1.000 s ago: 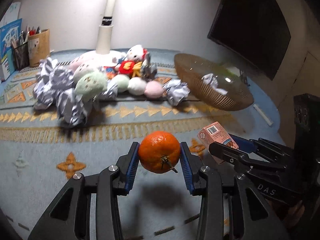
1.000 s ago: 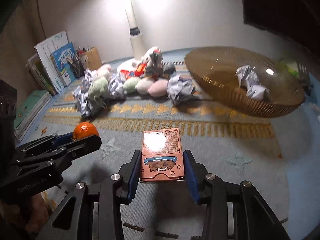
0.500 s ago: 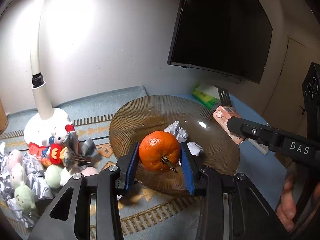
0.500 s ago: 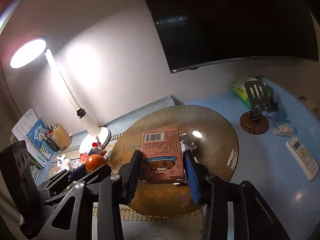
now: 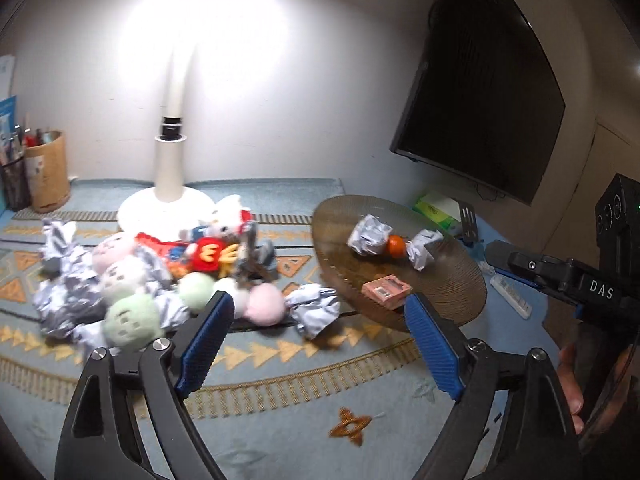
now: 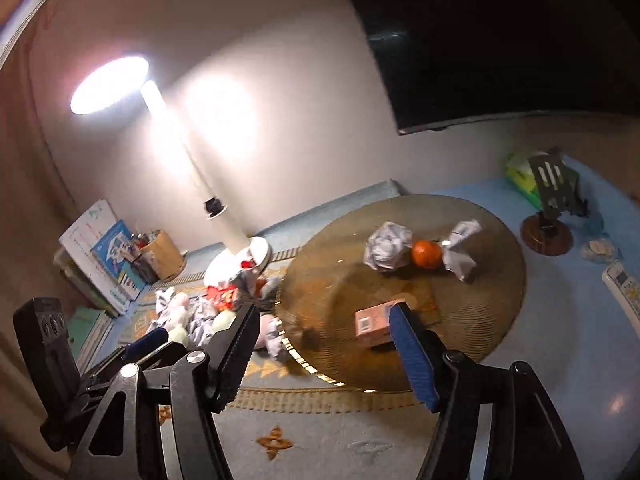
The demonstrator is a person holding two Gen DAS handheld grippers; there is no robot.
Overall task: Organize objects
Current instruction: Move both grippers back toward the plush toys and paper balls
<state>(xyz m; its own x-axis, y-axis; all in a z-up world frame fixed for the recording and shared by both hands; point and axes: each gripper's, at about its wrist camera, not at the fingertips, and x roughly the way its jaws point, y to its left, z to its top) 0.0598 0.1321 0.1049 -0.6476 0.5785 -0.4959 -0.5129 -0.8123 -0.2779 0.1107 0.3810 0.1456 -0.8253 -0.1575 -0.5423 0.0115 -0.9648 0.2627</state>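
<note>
- At the far left of the table, a cup of pens (image 5: pixel 47 170) stands against the wall, with books (image 6: pixel 102 248) leaning beside it
- In front of that, a heap of soft toys (image 5: pixel 168 280) and crumpled foil balls lies on the patterned blue mat (image 5: pixel 280 420), around the round white base of a lit desk lamp (image 5: pixel 170 176)
- My left gripper (image 5: pixel 316 344) hangs above the mat with its blue-padded jaws opening wide and nothing between them
- My right gripper (image 6: pixel 322 350) is raised above the near edge of the dish, its jaws opening too; nothing is between its pads, and its right pad hides one corner of the pink box lying in the dish beyond
- To the right, a shallow brown ribbed dish (image 5: pixel 452 280) rests on the table
- Inside the dish, an orange (image 6: pixel 427 254) sits between two balls of crumpled paper (image 6: pixel 387 246), touching both
- The small pink box (image 6: pixel 372 322) lies flat near the dish's front rim, apart from the orange
- Far right: a phone stand (image 6: pixel 550 216), a remote control (image 6: pixel 624 284) and a dark screen (image 5: pixel 480 80) on the wall
</note>
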